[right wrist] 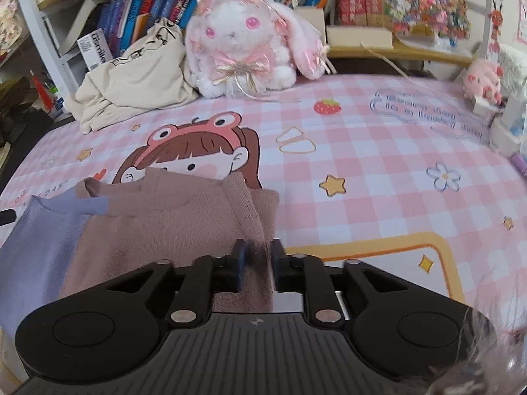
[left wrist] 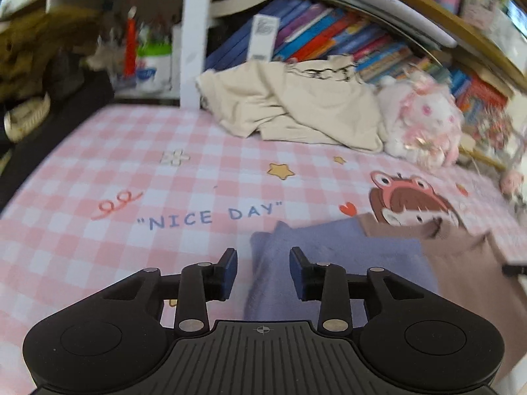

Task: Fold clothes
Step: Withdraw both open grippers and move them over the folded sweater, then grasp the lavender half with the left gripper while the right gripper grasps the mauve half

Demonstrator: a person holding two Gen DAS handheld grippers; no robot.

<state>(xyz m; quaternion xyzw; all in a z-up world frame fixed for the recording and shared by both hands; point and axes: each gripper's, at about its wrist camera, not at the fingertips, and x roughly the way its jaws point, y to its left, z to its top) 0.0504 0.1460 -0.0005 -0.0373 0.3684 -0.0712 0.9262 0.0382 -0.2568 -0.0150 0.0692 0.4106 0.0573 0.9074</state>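
Beyond the left tongs [left wrist: 263,271], open over blue cloth [left wrist: 329,263], "NICE DAY" [left wrist: 210,215] reads; right tongs [right wrist: 257,263], parted, straddle brown knit [right wrist: 184,223].

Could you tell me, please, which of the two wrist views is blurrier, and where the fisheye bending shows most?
Left wrist view: motion-smeared, worst at the plush rabbit and bookshelf; the left gripper stays sharp. Right wrist view: crisper, the rabbit clear, though a hazy smear covers the lower right corner. Both bow the checked sheet and shelves toward the edges.
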